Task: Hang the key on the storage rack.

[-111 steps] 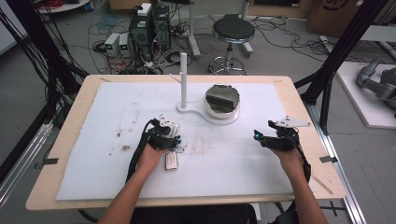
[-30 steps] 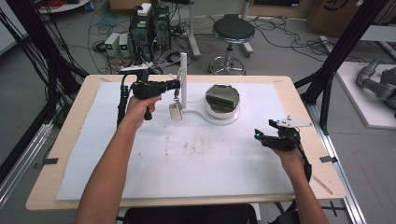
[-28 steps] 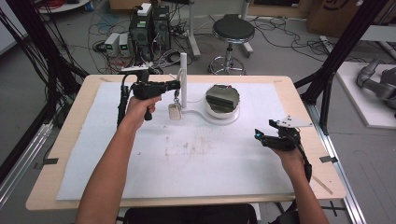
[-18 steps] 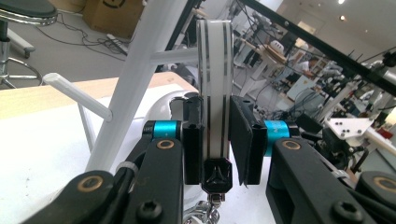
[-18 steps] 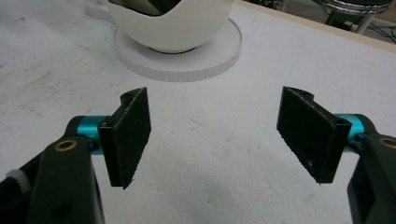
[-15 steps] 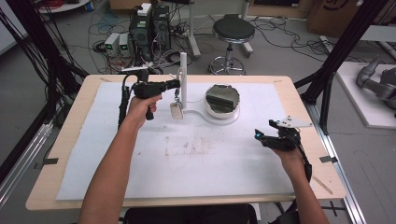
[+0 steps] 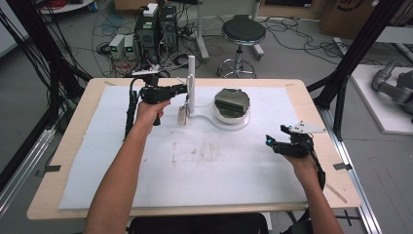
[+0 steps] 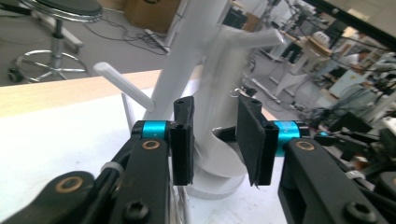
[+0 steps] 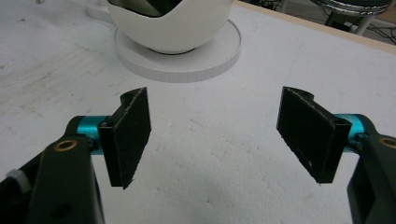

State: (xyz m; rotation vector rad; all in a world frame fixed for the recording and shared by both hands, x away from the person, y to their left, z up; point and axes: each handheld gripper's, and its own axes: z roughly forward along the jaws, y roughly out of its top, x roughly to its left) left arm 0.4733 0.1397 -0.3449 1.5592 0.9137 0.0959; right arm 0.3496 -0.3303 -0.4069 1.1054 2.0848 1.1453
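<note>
A white stand (image 7: 191, 78) with short pegs rises at the back middle of the table, and its base joins a white bowl (image 7: 232, 103) with a dark object inside. A small pale tag-like item (image 7: 182, 116) hangs by a thin loop beside the post. My left gripper (image 7: 184, 87) is level at the post near a peg. In the left gripper view its jaws (image 8: 215, 135) have just been opening; the post (image 8: 187, 51) shows through the gap and the pads press on nothing. My right gripper (image 7: 269, 141) rests open at the table's right, nothing between its pads (image 9: 128, 135).
White foam sheet (image 7: 209, 165) covers the wooden table, stained near the middle. The bowl's round base (image 9: 187, 65) lies just ahead of the right gripper. A stool (image 7: 242, 34), computer boxes and cables stand on the floor beyond the far edge; black frame posts flank both sides.
Since the oldest frame, the left gripper went from the table's front to the stand, and the small item left the sheet and now hangs there. In the last second its jaws parted slightly. The right gripper stayed still.
</note>
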